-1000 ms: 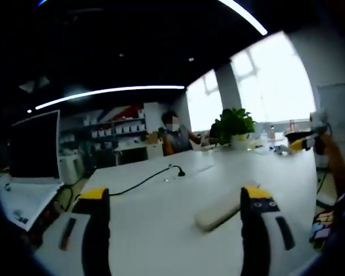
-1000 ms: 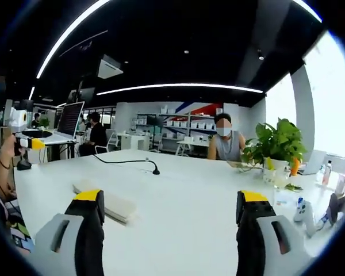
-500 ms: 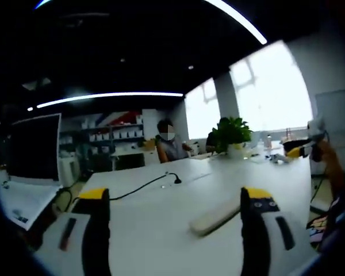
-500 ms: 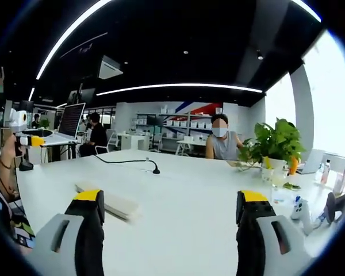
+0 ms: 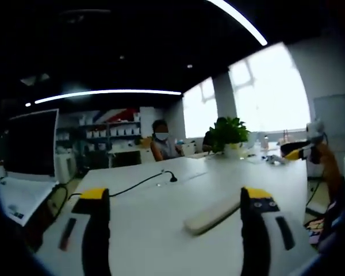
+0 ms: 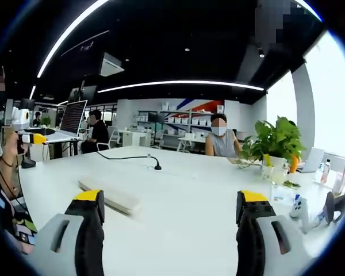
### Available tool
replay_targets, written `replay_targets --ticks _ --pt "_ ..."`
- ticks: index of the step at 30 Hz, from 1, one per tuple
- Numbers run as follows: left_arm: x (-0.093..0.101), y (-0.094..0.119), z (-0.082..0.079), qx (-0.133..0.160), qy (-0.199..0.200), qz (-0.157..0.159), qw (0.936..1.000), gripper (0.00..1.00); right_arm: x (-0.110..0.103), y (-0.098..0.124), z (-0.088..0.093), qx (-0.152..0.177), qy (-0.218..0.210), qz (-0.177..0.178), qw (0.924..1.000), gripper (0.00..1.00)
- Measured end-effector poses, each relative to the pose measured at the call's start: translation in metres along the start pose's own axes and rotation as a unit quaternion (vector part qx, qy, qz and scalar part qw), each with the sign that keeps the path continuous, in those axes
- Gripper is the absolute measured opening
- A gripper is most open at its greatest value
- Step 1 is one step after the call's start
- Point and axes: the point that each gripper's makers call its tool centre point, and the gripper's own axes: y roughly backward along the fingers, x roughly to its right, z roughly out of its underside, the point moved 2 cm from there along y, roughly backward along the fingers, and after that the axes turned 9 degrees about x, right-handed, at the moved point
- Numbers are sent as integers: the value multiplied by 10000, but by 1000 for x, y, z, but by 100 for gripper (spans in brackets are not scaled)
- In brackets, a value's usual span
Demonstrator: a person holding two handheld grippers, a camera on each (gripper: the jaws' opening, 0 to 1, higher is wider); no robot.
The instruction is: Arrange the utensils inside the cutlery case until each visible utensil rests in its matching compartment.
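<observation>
At the bottom of the left gripper view, the left gripper (image 5: 176,201) is seen w/ jaws spread wide, nothing between them: 2 dark matte jaws, each capped in yellow. Same is noted in the right gripper view for the right gripper (image 6: 171,202): 2 grey-and-black jaws, yellow tips, parted, nothing held.

Just beyond the jaws, 1 cutlery case (image 5: 212,213) is recorded flat on the table (image 5: 155,230): long, slim, pale, rounded ends, lid side up, contents not visible. In the right gripper view the same case (image 6: 110,197) lies near the left jaw, not touched. No. of utensils can't be told.

Table surface: white, smooth, matte. 1 flat dark oblong item (image 5: 68,233) lies at its near left edge; type unclear. 1 black cable (image 5: 139,184) runs across the top, approx. mid-table.

Further out, the other gripper, yellow-tipped, is seen held in a hand at each view's side: right-hand one (image 5: 302,152), left-hand one (image 6: 29,138). 1 leafy potted plant (image 6: 276,142) stands on the far side, small bottles beside it. 1 seated person (image 6: 221,143) is noted behind the table; 1 more sits at a monitor (image 6: 74,118).

Room: open office, black ceiling w/ strip lights (image 6: 181,84), large bright windows (image 5: 270,89), shelving on rear wall.
</observation>
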Motion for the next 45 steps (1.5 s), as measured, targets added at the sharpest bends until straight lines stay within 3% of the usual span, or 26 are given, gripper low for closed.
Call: replay_targets --ticks 17,45 --pt "8 -14 1 44 85 313 9995 100 14 19 -1 -32 10 407 9992 99" --pt "7 -16 -2 105 38 364 9993 100 9 18 5 -142 -53 334 9993 99"
